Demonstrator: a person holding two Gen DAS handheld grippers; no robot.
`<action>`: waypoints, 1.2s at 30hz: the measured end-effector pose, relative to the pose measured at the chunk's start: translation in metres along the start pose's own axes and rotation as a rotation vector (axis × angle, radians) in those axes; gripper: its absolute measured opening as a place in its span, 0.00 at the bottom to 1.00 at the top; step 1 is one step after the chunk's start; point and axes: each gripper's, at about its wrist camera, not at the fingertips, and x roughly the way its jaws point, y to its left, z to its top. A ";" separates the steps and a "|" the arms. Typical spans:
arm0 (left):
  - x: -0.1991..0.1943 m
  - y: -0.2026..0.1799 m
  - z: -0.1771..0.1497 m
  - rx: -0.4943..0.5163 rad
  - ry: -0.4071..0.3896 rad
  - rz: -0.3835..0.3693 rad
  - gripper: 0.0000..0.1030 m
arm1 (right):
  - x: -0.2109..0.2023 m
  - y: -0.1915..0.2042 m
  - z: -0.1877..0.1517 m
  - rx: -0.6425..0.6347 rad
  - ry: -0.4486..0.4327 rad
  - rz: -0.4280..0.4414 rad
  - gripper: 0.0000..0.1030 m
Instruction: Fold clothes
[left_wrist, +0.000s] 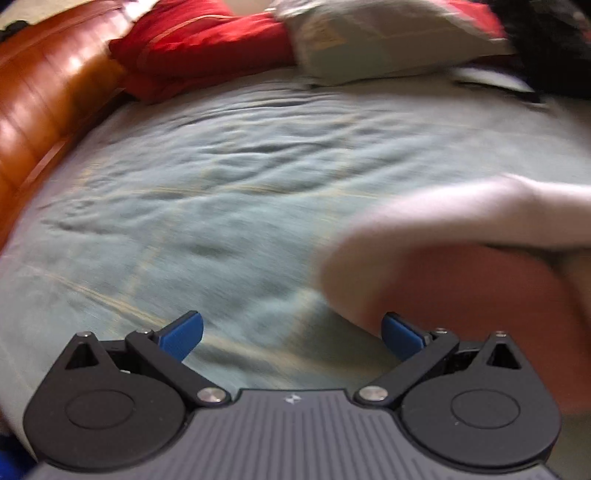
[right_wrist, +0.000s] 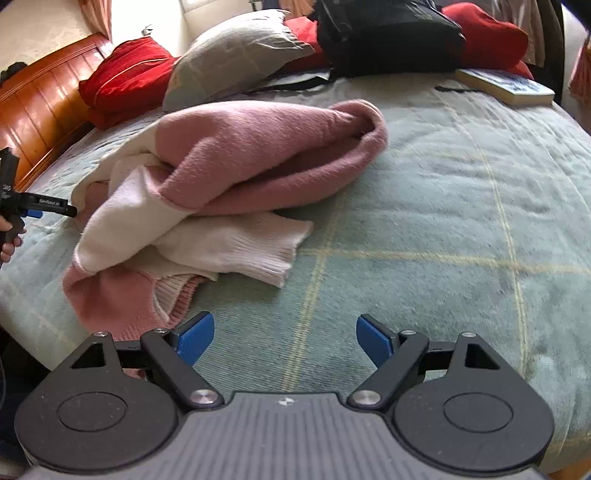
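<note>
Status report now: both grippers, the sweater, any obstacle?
Left gripper open, empty, beside sweater. Right gripper open, empty, short of it. Sweater crumpled on bed, unfolded. Nothing in the way.

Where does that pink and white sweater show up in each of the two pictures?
Left wrist view: the pink and white sweater is a blurred mass at the right edge, beside the right finger of the open left tongs.
Right wrist view: it lies crumpled left of centre on the bed cover, beyond the open right tongs.
Shared landmark: the red cushion by the wooden headboard, upper left in both.
</note>
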 end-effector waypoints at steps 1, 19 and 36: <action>-0.007 -0.004 -0.004 0.011 -0.004 -0.025 0.99 | -0.001 0.003 0.001 -0.006 -0.004 0.003 0.85; -0.047 -0.091 -0.030 0.061 -0.067 -0.301 0.99 | -0.011 0.017 -0.011 0.008 -0.019 0.015 0.85; -0.114 -0.117 -0.102 0.050 -0.173 -0.179 0.99 | 0.036 0.004 0.084 -0.040 -0.069 0.077 0.85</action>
